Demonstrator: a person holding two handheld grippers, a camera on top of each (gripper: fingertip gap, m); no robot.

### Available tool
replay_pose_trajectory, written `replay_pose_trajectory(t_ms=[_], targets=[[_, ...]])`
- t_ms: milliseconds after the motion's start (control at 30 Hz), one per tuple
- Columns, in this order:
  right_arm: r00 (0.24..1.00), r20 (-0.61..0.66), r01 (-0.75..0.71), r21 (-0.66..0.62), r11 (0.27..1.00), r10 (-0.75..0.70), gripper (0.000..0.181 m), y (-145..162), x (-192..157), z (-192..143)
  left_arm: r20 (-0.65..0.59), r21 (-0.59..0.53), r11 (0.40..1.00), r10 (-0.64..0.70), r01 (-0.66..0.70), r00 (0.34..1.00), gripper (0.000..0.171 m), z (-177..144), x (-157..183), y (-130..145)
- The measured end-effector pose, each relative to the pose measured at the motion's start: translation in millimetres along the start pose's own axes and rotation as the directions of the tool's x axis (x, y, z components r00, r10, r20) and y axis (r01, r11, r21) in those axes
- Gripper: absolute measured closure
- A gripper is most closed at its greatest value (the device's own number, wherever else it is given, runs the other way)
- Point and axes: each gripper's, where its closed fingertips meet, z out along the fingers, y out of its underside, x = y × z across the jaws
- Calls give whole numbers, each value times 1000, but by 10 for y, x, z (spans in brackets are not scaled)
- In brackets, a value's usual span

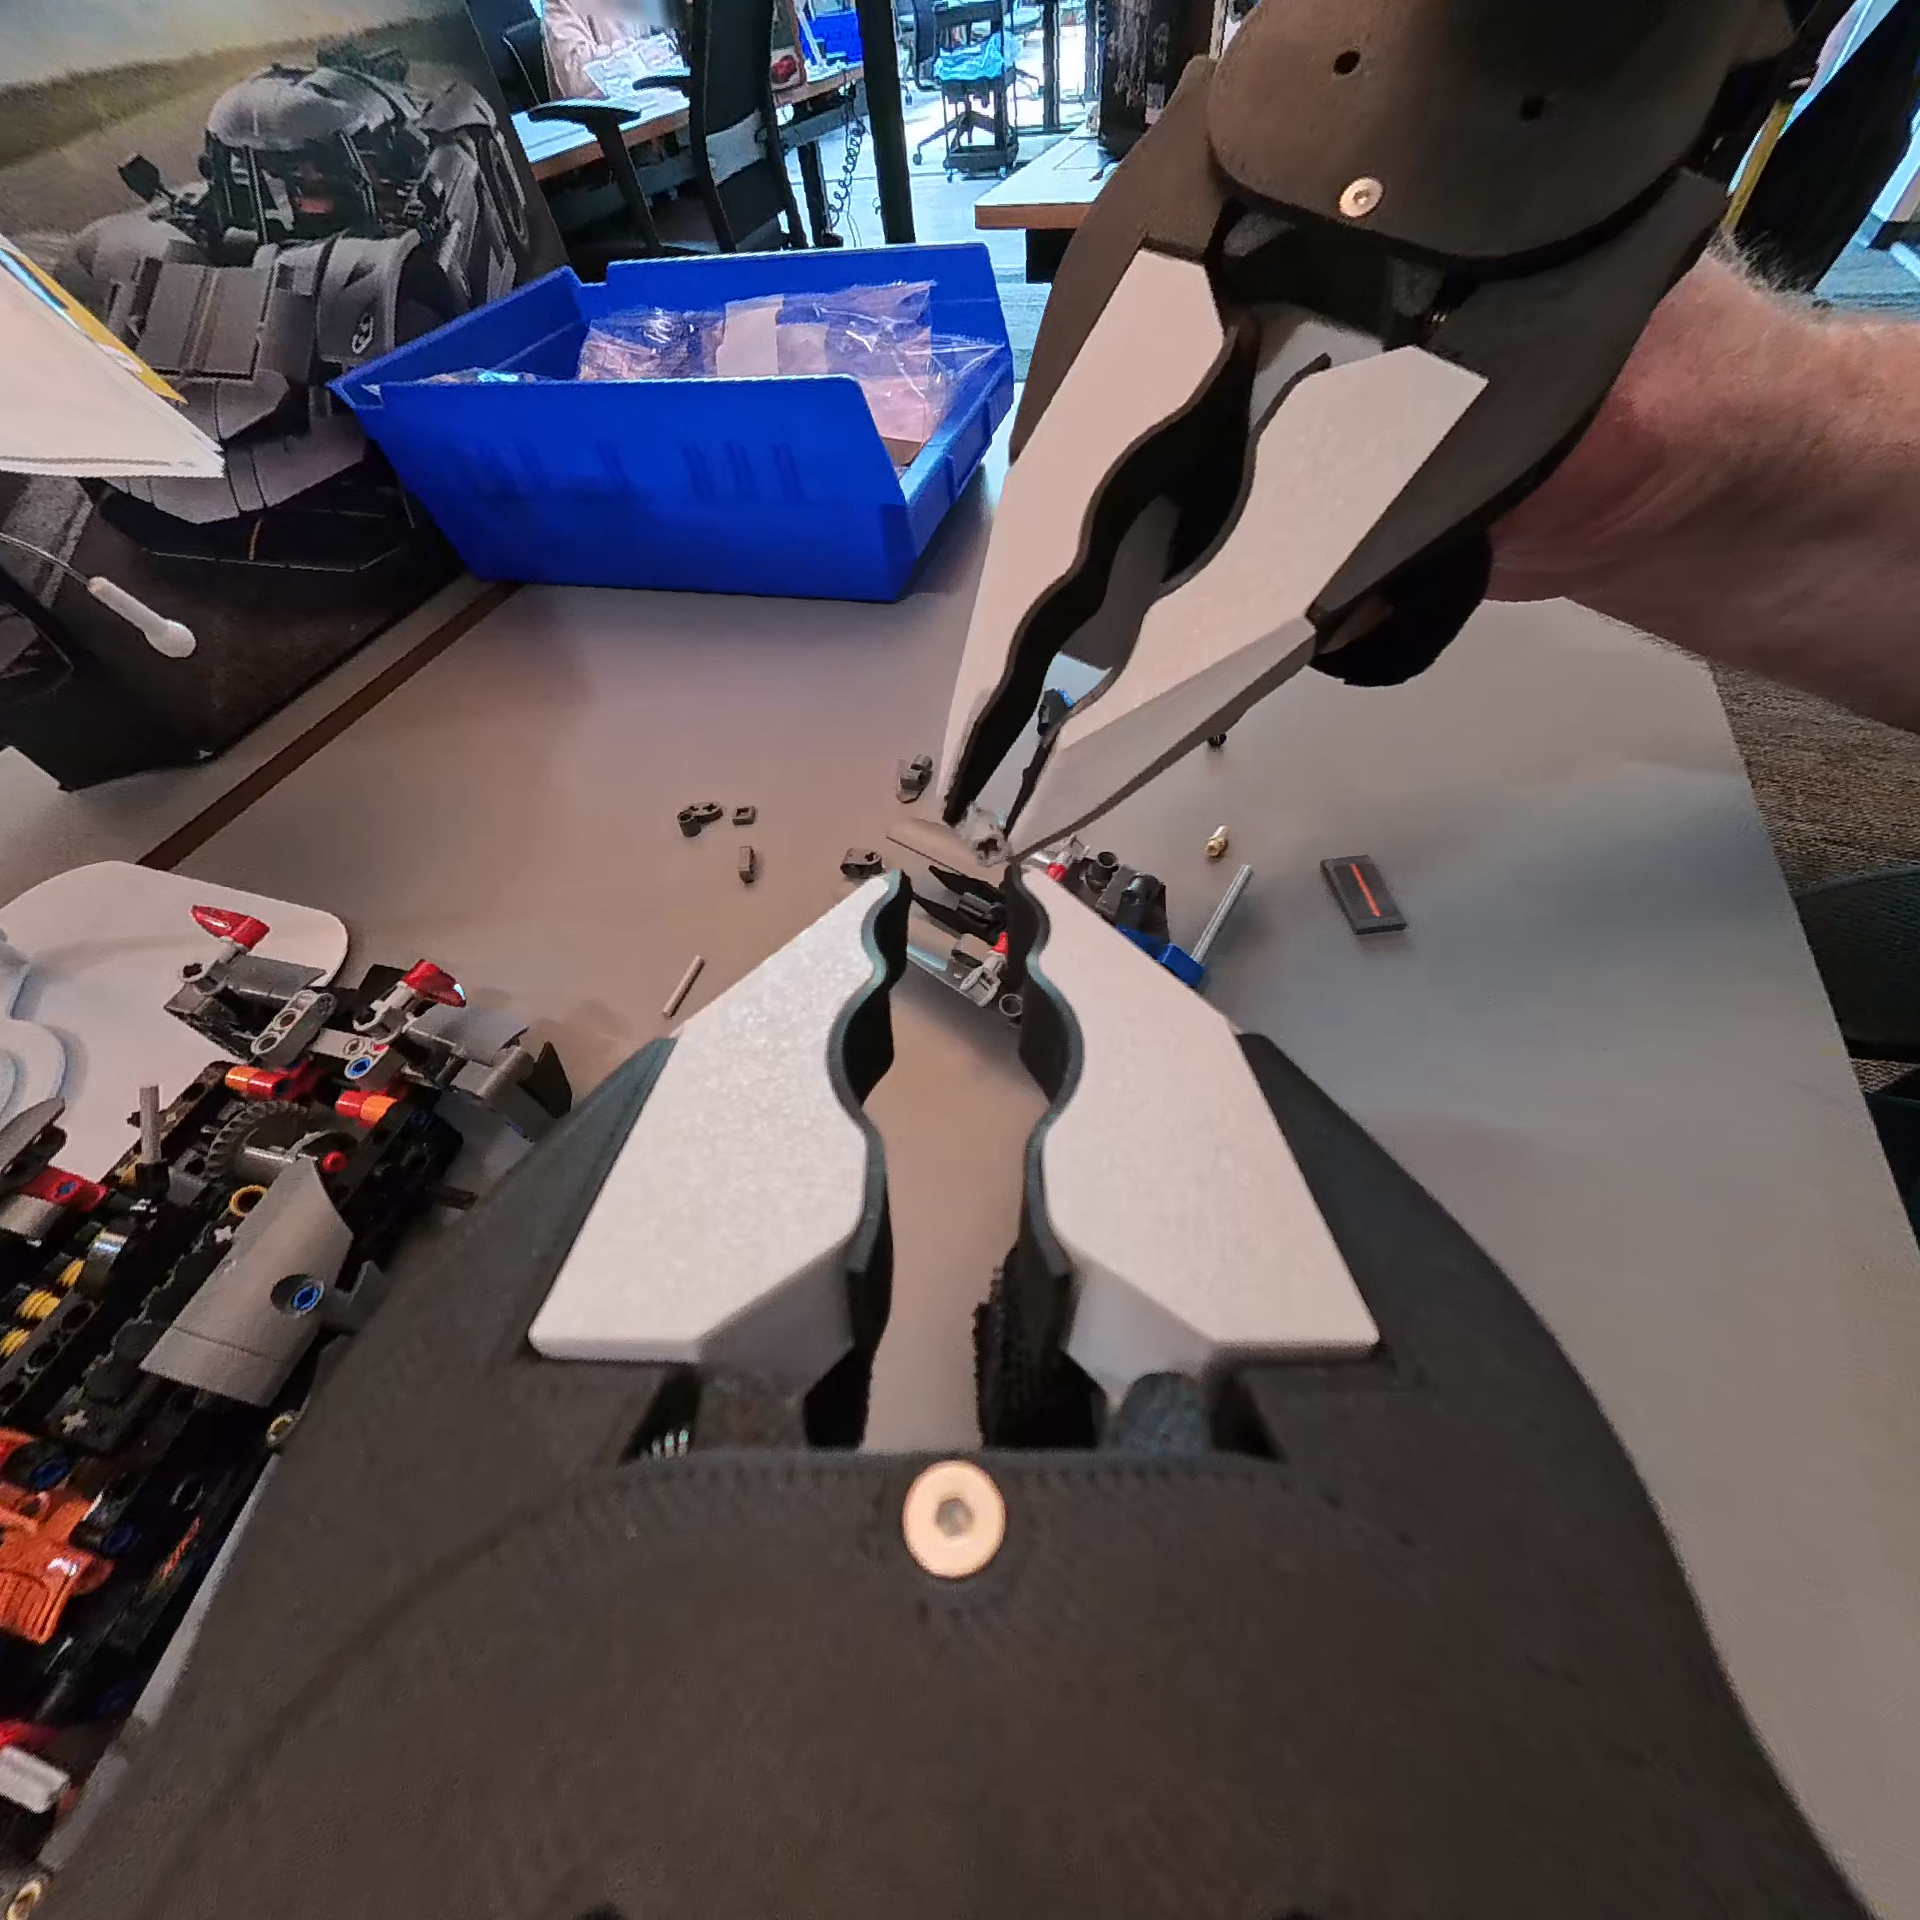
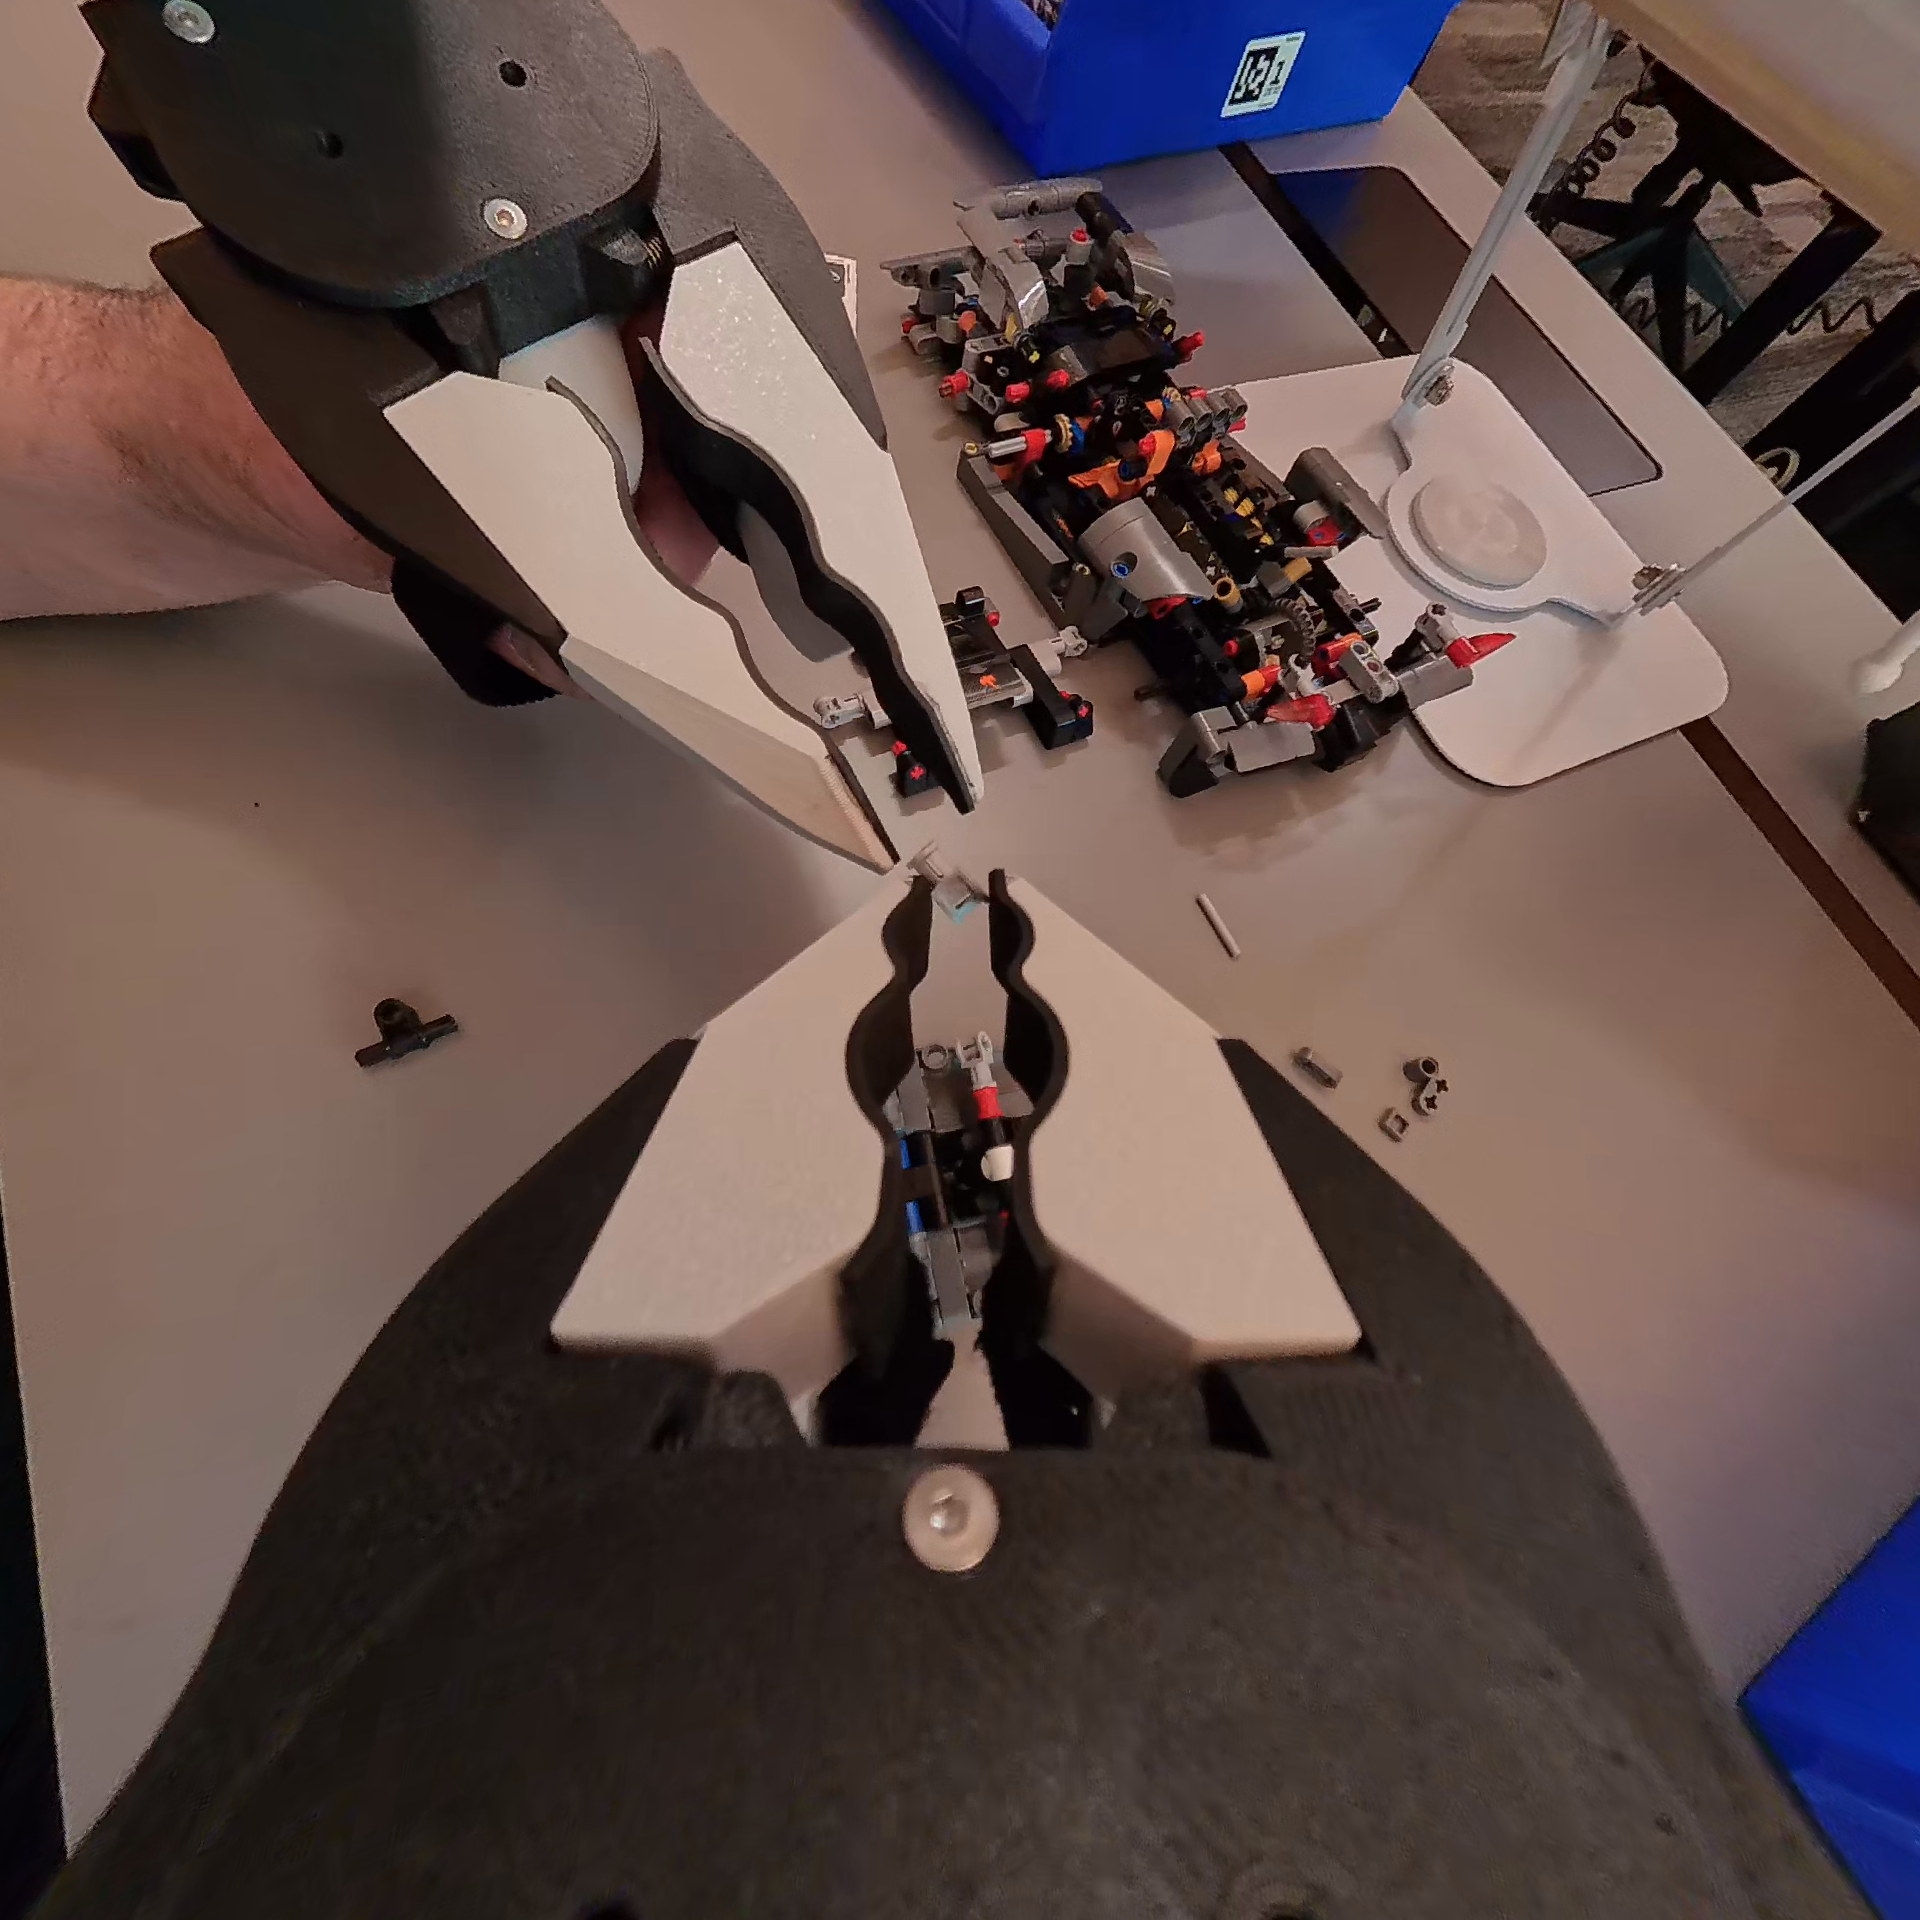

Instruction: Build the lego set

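Held small grey piece (image 2: 951,891) mid-frame in right claw (image 2: 958,896), clamped. Left claw (image 1: 956,904) gripped little lego part (image 1: 961,940) mid-frame. Big car build (image 2: 1174,499) sat upper right on table (image 2: 520,1039). Could slip, drop if squeezed crooked.

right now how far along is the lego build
Done: the long chassis stands largely assembled on the table. In hand: the right claw pinches a small grey connector, with the left claw meeting it. Left: loose pieces and bagged parts in the blue bin.
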Motion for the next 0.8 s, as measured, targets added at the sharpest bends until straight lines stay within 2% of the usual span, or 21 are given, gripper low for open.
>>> replay_pose_trajectory(t_ms=[367,800], targets=[[1000,-6,2,4,1000,-2,172,-44,2,-5,27,8,999,34,-35,999,155,-25,-16,-39],[999,-3,-41,17,999,41,172,-72,6,-7,123,-28,979,203,-201,971,151,-50,-39,-74]])
